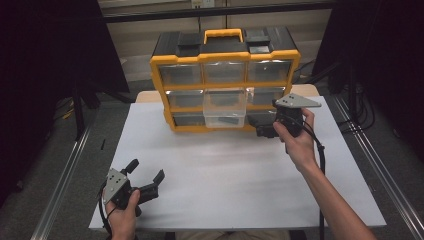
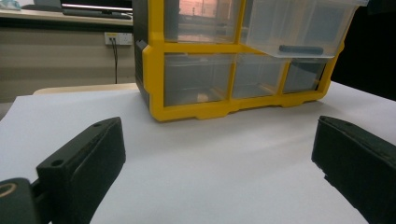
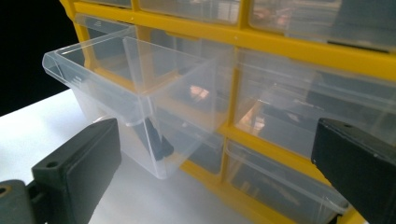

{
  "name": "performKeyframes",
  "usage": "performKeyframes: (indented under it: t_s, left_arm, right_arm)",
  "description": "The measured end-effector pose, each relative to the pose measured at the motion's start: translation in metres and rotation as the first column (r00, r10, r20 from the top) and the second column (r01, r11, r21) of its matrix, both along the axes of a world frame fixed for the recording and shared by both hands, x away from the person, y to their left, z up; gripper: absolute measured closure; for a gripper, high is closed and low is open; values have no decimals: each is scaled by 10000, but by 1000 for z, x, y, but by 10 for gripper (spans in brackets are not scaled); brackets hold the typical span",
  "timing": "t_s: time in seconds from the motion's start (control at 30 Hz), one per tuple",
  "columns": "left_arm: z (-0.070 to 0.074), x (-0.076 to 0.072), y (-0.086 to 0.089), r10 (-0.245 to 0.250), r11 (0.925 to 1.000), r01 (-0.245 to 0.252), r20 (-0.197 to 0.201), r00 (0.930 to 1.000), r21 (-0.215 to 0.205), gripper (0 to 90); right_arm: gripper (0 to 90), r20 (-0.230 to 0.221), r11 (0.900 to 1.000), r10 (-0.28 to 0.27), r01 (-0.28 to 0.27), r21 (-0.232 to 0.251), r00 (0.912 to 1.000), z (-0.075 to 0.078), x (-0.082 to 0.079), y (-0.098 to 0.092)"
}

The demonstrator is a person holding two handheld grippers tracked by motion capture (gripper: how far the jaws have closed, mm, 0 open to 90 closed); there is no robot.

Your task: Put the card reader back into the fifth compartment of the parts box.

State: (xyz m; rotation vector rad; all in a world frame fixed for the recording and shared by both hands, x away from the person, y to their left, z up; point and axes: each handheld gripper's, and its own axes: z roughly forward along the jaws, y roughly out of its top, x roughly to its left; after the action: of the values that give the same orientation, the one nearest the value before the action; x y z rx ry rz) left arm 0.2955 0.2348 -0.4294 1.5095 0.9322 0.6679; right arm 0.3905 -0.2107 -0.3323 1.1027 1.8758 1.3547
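- No brand or lettering I can read on the yellow drawer cabinet; its black top and yellow carry handle are plain.
- L gripper: held low near table's front-left corner, hand under it, jaws spread wide, nothing between them. I see it pointing toward cabinet, well apart from it.
- R gripper: R hand wraps its body, just beside cabinet's lower right front. Jaws wide apart in R gripper view, gripping nothing.
- Clear middle drawer pulled out, tilting down; small dark item inside. Drawer sits left of R gripper, not touching.
- White table under all.
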Motion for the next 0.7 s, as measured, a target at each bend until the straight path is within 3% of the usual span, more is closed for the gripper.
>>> performKeyframes:
  t_s: [0.23, 0.43, 0.7]
  left_arm:
    - [0, 0, -1, -32, 10000, 32, 22, 10000, 25, 29]
    - [0, 0, 0, -1, 10000, 1, 38, 10000, 20, 28]
    - [0, -1, 0, 47, 10000, -47, 87, 10000, 74, 26]
  right_arm:
    - [13, 164, 9992, -359, 356, 191, 9992, -13, -13, -5]
    - [5, 598, 9960, -863, 847, 291, 9945, -21, -25, -13]
    - [6, 614, 9927, -1150, 1126, 421, 9915, -32, -37, -21]
